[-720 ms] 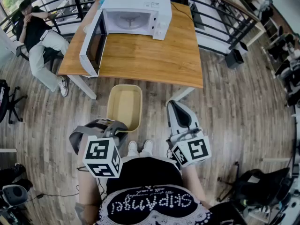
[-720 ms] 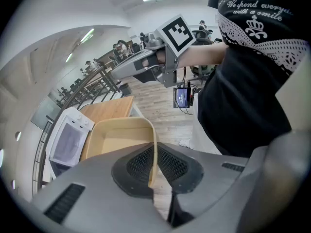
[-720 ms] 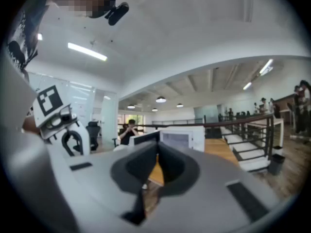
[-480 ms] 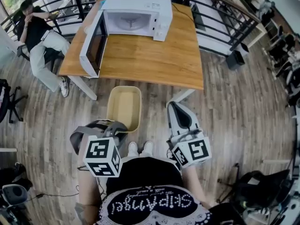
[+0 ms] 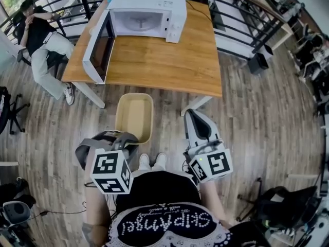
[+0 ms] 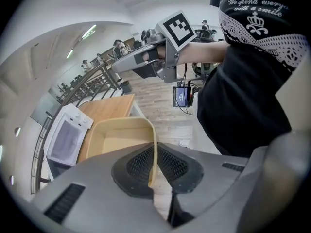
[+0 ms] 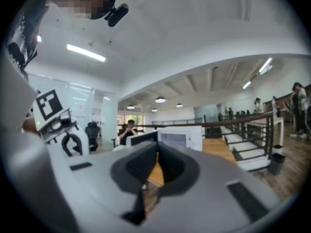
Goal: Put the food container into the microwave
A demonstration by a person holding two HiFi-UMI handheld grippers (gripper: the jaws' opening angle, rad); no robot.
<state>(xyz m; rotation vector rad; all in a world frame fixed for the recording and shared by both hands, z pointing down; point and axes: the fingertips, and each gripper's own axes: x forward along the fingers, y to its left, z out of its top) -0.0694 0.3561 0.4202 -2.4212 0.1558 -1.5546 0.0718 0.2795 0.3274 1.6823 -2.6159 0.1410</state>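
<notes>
The left gripper (image 5: pixel 125 137) is clenching the near rim of the beige food container (image 5: pixel 134 115). In the left gripper view its jaws (image 6: pixel 153 163) are pinching the thin wall edge between the dark pads, probably because the rim is the only narrow part that such jaws can close on. The container is hanging low in the centre of the head view, over the floor just below the near edge of the wooden table (image 5: pixel 169 66), and is not yet on or in anything. The microwave (image 5: pixel 146 14) is sitting at the top centre on that table. Its door (image 5: pixel 96 48) is standing swung out to the left, so the cavity is lying ready to receive the container. The right gripper (image 5: pixel 194 116) is pointing toward the table with its tips (image 7: pixel 156 165) meeting on nothing, apparently kept free as a spare hand, perhaps for the door.
</notes>
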